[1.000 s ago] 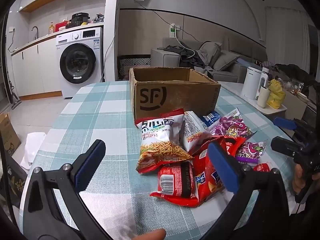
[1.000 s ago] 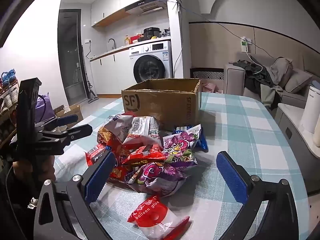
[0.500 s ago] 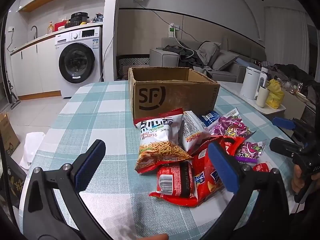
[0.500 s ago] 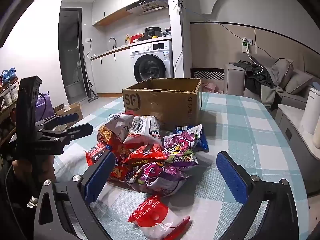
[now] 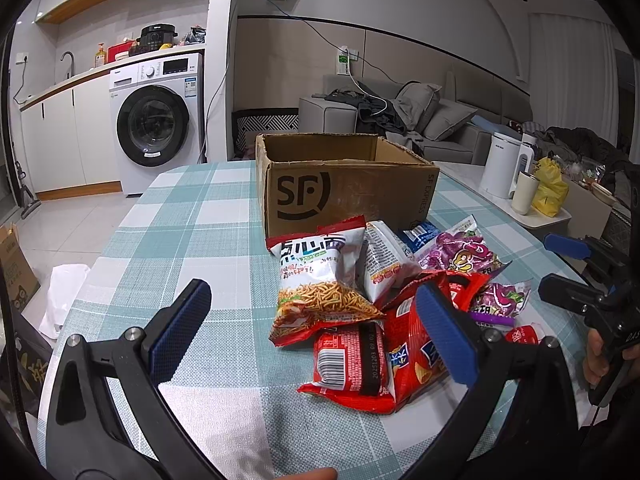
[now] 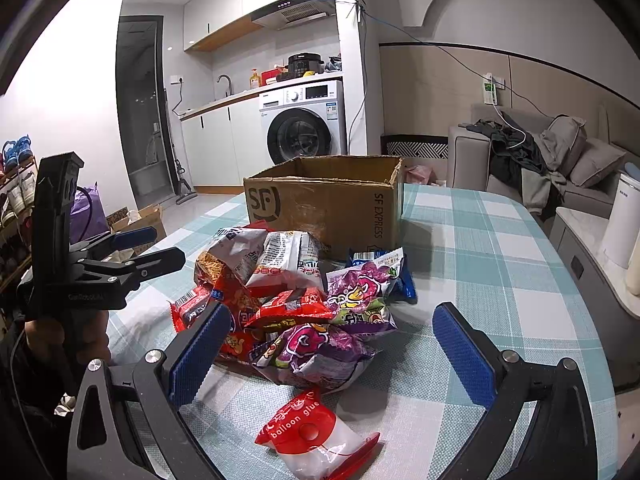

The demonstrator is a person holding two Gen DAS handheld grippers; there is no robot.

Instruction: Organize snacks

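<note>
We held the left gripper (image 5: 312, 320) spread wide and empty, hovering short of the snack pile (image 5: 384, 300). The right gripper (image 6: 332, 344) was likewise released, gripping nothing. Both faced the cardboard box (image 5: 344, 192); the pile lay against the box's near wall, straight ahead of both sets of fingers. Nearest our left fingers lay the red packet (image 5: 352, 360), its long axis pointing roughly toward the box. Nearest our right lay the balloon glue pack (image 6: 316, 436), apart from the pile.

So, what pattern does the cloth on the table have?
The tablecloth has a teal and white check, clearest in the left wrist view.
</note>
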